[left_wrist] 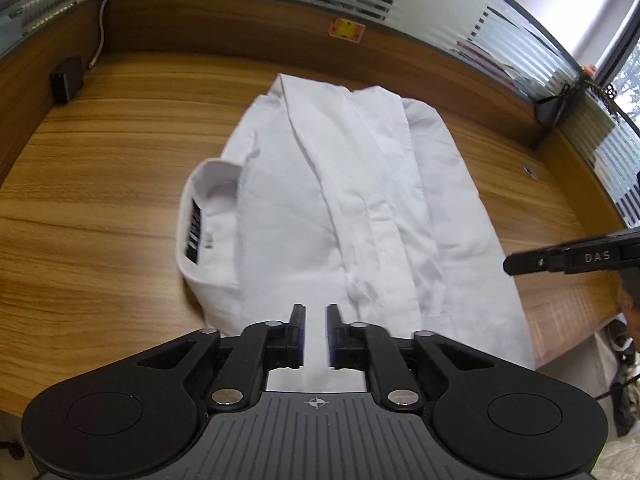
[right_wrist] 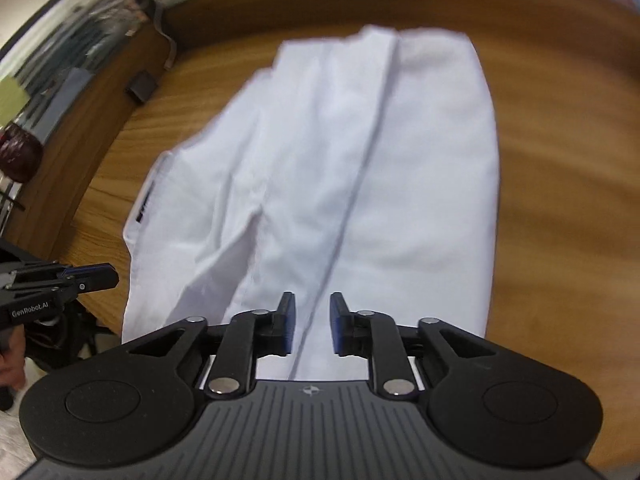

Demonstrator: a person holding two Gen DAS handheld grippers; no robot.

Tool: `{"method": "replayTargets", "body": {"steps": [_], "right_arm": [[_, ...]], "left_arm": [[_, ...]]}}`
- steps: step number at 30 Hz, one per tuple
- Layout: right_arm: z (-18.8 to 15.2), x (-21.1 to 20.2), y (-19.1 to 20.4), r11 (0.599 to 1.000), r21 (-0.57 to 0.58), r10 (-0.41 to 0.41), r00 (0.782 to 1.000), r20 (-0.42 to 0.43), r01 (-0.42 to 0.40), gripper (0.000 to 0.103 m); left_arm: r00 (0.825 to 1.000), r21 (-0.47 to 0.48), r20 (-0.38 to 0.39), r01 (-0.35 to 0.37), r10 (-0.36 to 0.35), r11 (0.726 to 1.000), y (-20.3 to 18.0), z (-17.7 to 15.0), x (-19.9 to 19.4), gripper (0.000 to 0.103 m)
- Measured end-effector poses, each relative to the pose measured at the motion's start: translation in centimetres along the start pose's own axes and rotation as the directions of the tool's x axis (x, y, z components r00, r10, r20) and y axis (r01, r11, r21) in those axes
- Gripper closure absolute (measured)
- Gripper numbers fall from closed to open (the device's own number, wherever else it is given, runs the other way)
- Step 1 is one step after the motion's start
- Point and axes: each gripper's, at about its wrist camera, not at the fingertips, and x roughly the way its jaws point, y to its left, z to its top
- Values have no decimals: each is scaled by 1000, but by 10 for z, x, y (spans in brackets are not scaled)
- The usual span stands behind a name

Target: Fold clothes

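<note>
light: bright day, sun from window point(left_wrist: 628, 76) top right | shirt point(left_wrist: 340, 200) glows very white | left view: sharp | right view: blurry, smeared table point(right_wrist: 560, 200) | edges: bent round

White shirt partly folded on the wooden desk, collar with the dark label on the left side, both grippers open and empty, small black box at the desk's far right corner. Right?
One thing is off: the small black box sits at the far left corner, as the left wrist view shows. The rest holds: white shirt partly folded on the wooden desk, collar on the left, left gripper and right gripper open and empty.
</note>
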Motion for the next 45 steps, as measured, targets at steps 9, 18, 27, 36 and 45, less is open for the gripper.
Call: {"method": "replayTargets", "body": {"steps": [9,18,27,36,45], "right_arm": [[1,10,29,979,-182,106,990,88,-88,70],[-67,-10,22,988,-151,3,981,193,27,50],[-112,3,-23,960,106,-276,945,174,260,38],[-106,26,-28,948,99,-313,942,124,302,56],[-58,45,-36,927,70,-375,919,126,368,81]], "left_arm": [[997,44,73,-42,39,998,6,-18,-16,59],[996,103,67,-67,60,992,16,-63,-22,48],[995,28,68,-70,68,997,28,-53,14,39],[990,-51,29,-138,140,989,24,-47,46,86],[979,-51,50,-193,196,980,18,-40,56,92]]}}
